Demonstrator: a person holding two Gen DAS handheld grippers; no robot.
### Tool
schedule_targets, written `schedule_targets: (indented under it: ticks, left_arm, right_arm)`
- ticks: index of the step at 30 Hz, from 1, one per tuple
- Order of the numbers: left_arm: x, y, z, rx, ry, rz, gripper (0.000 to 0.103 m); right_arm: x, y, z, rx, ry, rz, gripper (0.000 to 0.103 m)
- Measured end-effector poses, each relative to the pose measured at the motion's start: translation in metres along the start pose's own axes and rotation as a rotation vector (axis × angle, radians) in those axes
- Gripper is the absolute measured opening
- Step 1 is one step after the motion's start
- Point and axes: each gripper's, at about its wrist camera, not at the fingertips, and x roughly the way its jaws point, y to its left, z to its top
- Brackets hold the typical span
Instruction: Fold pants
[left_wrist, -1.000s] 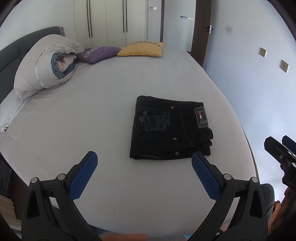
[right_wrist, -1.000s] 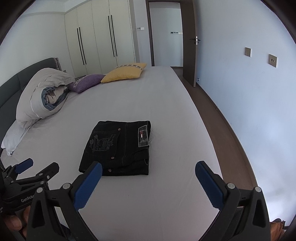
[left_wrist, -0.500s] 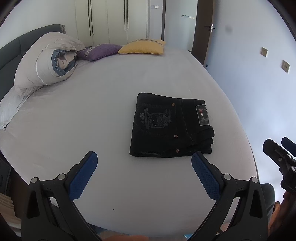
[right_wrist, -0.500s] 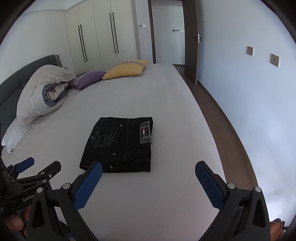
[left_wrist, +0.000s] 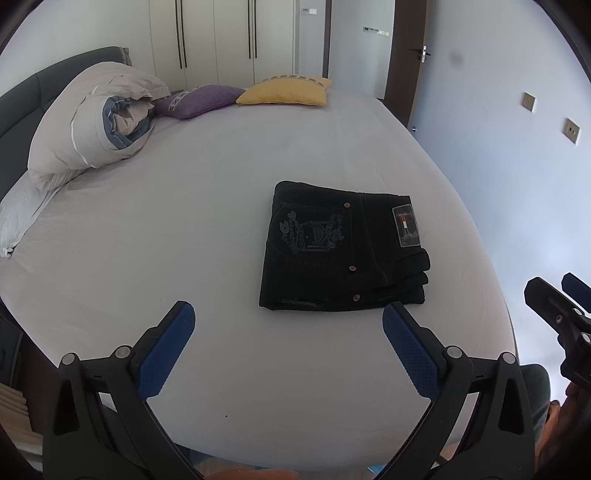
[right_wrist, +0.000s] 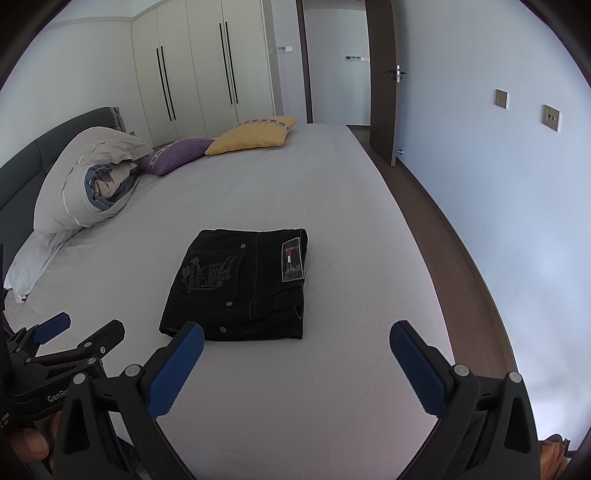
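Folded pants (left_wrist: 341, 247) lie flat on the bed (left_wrist: 184, 221), toward its near right part, well apart from all bedding. Rolled duvet (left_wrist: 92, 122) rests on the bed's far left, against the headboard (left_wrist: 22, 92), with a pillow (left_wrist: 18, 218) under its near end. Two cushions (left_wrist: 284, 92) lie side by side at the far edge, right of the duvet. Wardrobe (right_wrist: 207, 74) stands behind the bed; doorway (right_wrist: 336, 62) to its right. Left tool (left_wrist: 288, 332) and right tool (right_wrist: 295, 350) both hang spread wide over the bed's near edge, before the pants, touching nothing.
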Motion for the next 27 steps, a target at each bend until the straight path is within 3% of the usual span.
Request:
schedule_targets:
  ticks: [27]
  left_arm:
    - [0.0031, 0.0082, -0.007, 0.006, 0.016, -0.006, 0.103]
  right_arm:
    - [0.0023, 0.0015, -0.0041, -0.003, 0.005, 0.002, 0.103]
